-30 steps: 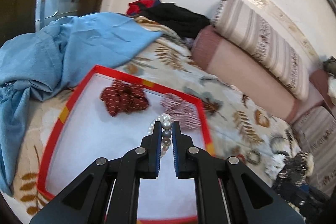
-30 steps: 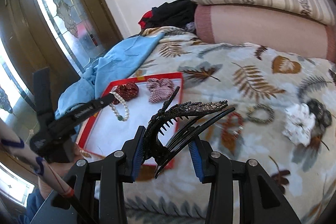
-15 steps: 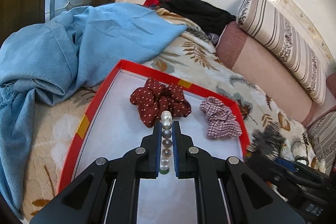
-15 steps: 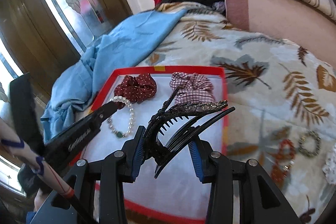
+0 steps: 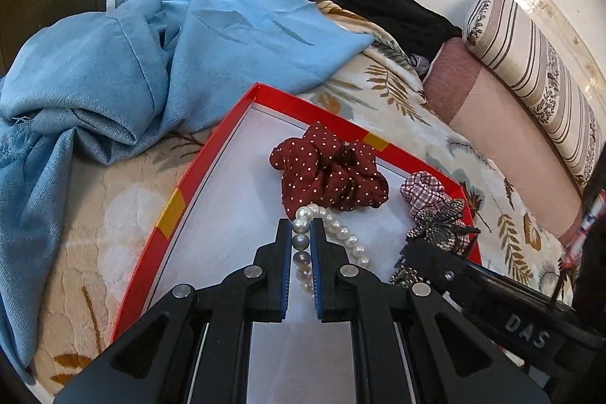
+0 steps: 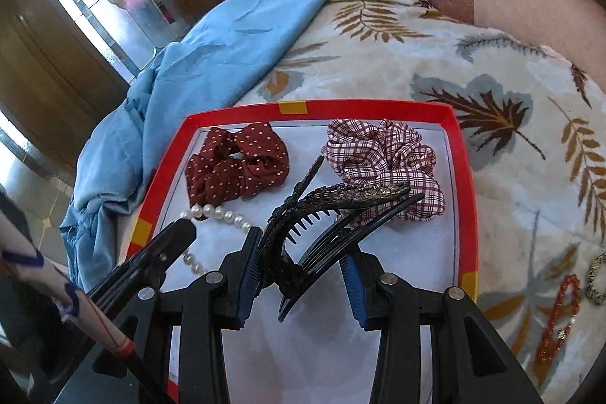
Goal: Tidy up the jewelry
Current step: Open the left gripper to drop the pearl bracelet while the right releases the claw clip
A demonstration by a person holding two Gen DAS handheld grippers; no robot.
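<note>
Both hand-held grippers have come down over the red tray since a second ago, and the pearl strand now trails onto its white floor. Left hand-held gripper is pressed together on the pearl strand, white beads running ahead to the dotted maroon scrunchie just beyond its tips. Right hand-held gripper is part-spread, pinching a black hair clip with a beaded, glittery top and comb teeth; the clip reaches ahead over the checked scrunchie. White letters "DAS" show on the right one's side. The tray lies on a leaf-print bed, blue cloth to its left.
</note>
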